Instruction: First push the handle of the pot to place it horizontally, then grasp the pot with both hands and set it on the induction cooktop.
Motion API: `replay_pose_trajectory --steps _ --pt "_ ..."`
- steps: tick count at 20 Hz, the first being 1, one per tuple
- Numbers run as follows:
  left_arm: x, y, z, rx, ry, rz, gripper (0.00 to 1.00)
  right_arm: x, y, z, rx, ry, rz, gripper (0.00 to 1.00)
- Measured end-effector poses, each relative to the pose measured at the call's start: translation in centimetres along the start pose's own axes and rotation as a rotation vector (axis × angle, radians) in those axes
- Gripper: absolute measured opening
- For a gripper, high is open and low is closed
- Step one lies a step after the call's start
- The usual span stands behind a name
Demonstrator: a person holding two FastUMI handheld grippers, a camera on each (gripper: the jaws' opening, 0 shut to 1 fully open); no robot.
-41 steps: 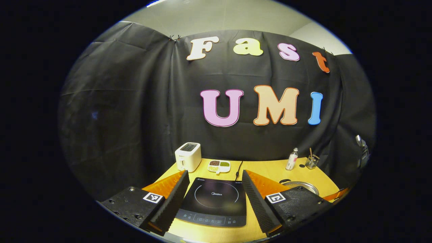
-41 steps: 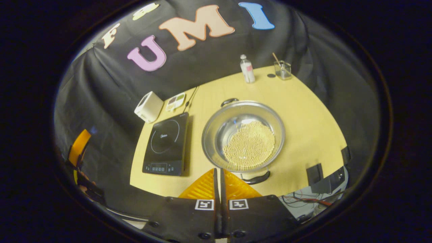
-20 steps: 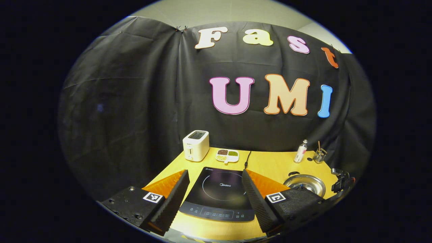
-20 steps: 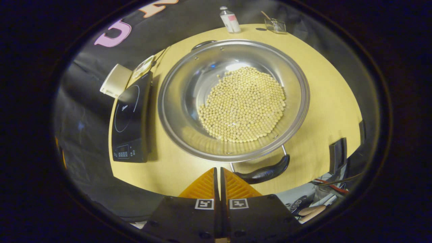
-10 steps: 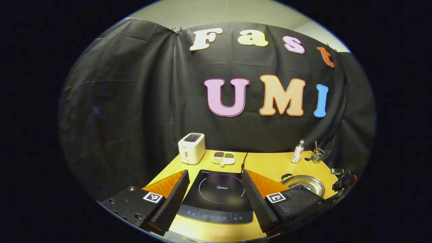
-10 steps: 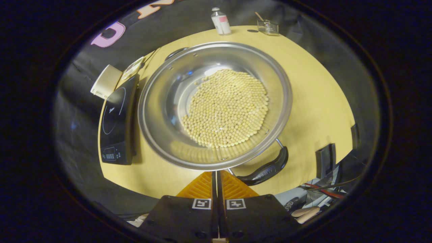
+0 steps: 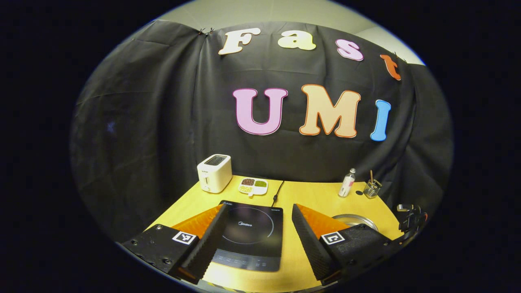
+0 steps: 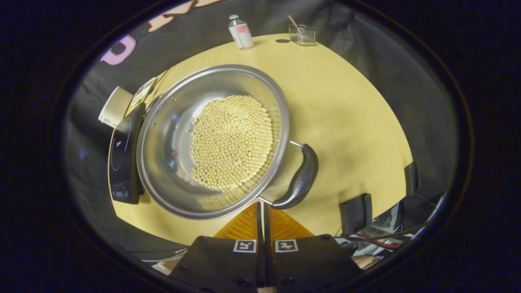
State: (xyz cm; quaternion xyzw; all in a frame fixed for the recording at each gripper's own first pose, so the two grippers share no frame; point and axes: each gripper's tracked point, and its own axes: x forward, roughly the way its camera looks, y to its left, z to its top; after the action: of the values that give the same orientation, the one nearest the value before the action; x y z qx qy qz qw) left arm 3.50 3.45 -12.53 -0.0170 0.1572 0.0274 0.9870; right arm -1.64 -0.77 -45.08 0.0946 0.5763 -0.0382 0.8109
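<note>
Yellow table (image 8: 346,110) carries steel pot (image 8: 171,134) w/ beans, touching induction cooktop (image 8: 122,158). Right gripper (image 8: 262,205) jaws closed, empty, tips at black handle (image 8: 299,177). Left gripper (image 7: 258,209) jaws wide apart, empty, over cooktop.

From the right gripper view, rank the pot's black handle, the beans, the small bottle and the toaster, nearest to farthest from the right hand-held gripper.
1. Black handle, just beyond the right hand-held gripper, slightly right.
2. Beans, inside the pot, ahead and left.
3. Toaster, far left, past the cooktop.
4. Small bottle, at the table's far edge.
</note>
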Motion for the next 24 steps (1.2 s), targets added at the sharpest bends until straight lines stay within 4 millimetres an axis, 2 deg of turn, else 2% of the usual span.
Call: replay_pose_trajectory --steps 5,6,11,20,21,23,24 --pt "-0.1 -3.8 -0.3 -0.071 0.016 0.066 0.96 0.5 -1.4 1.7 -0.054 0.063 0.079 0.0" --pt "-0.2 -4.2 -0.3 -0.079 0.019 0.088 0.96 0.6 -1.7 2.3 -0.065 0.061 0.085 0.02" --pt "-0.5 -5.6 -1.7 -0.117 0.04 0.178 0.96 1.4 -3.0 5.3 -0.077 0.05 0.117 0.02" --pt "-0.9 -5.4 -3.0 -0.111 0.075 0.302 0.96 2.5 -3.6 8.7 -0.08 0.065 0.183 0.02" --pt "-0.8 -5.3 -3.2 -0.109 0.083 0.308 0.92 2.5 -3.6 9.0 -0.077 0.067 0.189 0.02" --pt "-0.6 -5.0 -3.2 -0.101 0.093 0.323 0.96 2.6 -3.6 9.5 -0.069 0.065 0.204 0.0" --pt "-0.5 -4.9 -3.1 -0.096 0.095 0.329 0.96 2.6 -3.6 9.7 -0.068 0.061 0.208 0.03"
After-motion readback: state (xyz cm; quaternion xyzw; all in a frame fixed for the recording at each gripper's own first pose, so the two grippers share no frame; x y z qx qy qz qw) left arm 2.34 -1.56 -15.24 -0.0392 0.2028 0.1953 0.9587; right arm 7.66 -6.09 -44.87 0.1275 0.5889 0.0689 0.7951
